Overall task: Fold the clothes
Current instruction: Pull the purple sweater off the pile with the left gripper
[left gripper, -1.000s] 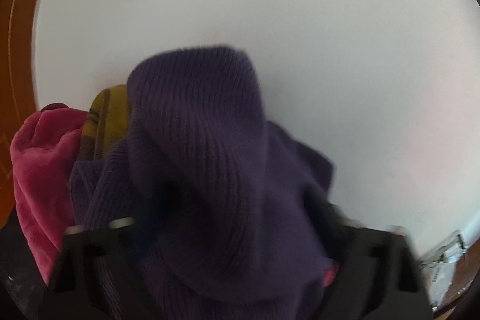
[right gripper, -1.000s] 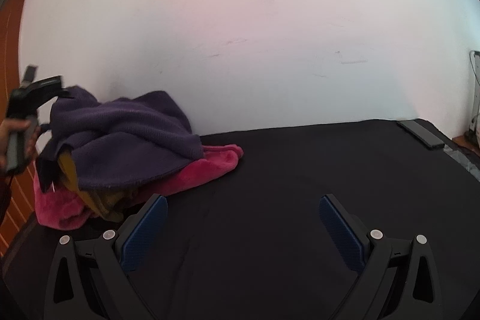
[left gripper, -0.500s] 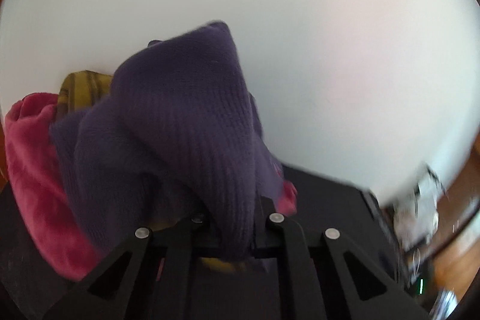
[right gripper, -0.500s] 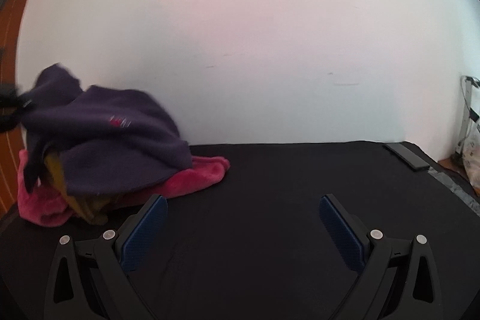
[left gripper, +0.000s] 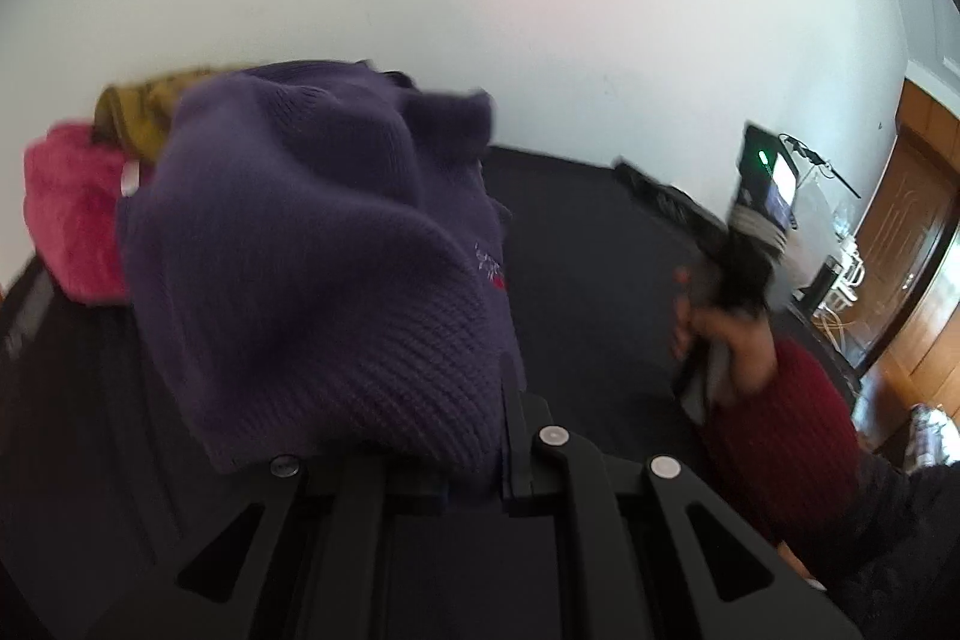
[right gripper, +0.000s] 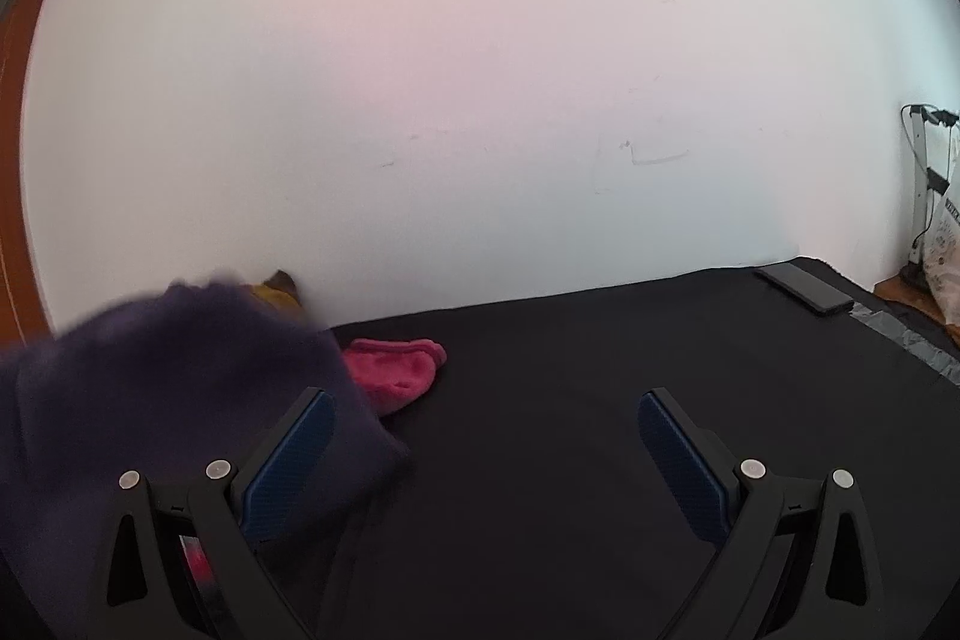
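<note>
- The black table cover spreads across the whole near and middle ground, running back to a white wall on the far side.
- The purple knit sweater is bunched and raised off the cover at the left of the scene; in the right wrist view it is a blurred mass at the near left, overlapping that gripper's left finger.
- The pink fleece garment lies on the cover at the far left, behind the sweater, its end poking out to the right.
- A mustard-yellow garment sits on the pink one, against the wall.
- The left gripper has its fingers drawn together, clamped on a fold of the sweater.
- The right gripper has its blue-padded fingers spread wide with nothing between them; the left wrist view shows it, blurred, in the person's right hand.
- A flat dark device lies at the far right corner of the cover.
</note>
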Demonstrator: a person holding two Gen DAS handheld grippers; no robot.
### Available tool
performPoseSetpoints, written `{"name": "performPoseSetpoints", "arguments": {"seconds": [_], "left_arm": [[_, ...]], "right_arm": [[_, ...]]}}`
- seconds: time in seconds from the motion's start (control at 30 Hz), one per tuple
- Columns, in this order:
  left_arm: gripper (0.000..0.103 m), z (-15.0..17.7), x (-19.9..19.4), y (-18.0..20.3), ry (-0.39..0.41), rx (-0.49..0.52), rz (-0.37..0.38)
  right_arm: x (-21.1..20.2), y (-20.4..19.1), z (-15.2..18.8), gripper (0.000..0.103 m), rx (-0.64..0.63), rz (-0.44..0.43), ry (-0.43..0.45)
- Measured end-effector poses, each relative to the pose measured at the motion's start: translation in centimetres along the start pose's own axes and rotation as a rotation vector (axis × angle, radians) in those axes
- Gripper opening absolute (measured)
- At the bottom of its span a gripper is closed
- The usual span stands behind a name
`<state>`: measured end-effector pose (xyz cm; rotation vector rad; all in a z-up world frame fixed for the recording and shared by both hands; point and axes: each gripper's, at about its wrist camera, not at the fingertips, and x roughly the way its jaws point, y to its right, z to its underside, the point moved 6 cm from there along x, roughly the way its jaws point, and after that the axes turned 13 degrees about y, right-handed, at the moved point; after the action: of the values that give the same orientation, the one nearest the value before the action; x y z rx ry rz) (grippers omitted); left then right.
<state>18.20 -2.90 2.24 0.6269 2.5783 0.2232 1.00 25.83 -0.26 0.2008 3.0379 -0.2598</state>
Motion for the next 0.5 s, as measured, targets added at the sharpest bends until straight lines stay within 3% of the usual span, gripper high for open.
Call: {"name": "performPoseSetpoints", "arguments": {"seconds": [0.17, 0.4, 0.5], "left_arm": [[0.013, 3.3, -1.0, -1.8, -0.051, -0.053, -0.002], [0.016, 4.2, -3.1, -3.5, -0.054, -0.045, -0.016], [0.024, 4.5, -3.7, -4.5, -0.056, -0.05, -0.011]], "right_arm": [[-0.3, -0.7, 0.0, 0.103, 0.0, -0.082, -0.009], [-2.8, -4.3, 0.4, 0.103, -0.067, -0.356, -0.041], [-5.5, -6.2, 1.3, 0.103, -0.151, -0.469, -0.07]]}}
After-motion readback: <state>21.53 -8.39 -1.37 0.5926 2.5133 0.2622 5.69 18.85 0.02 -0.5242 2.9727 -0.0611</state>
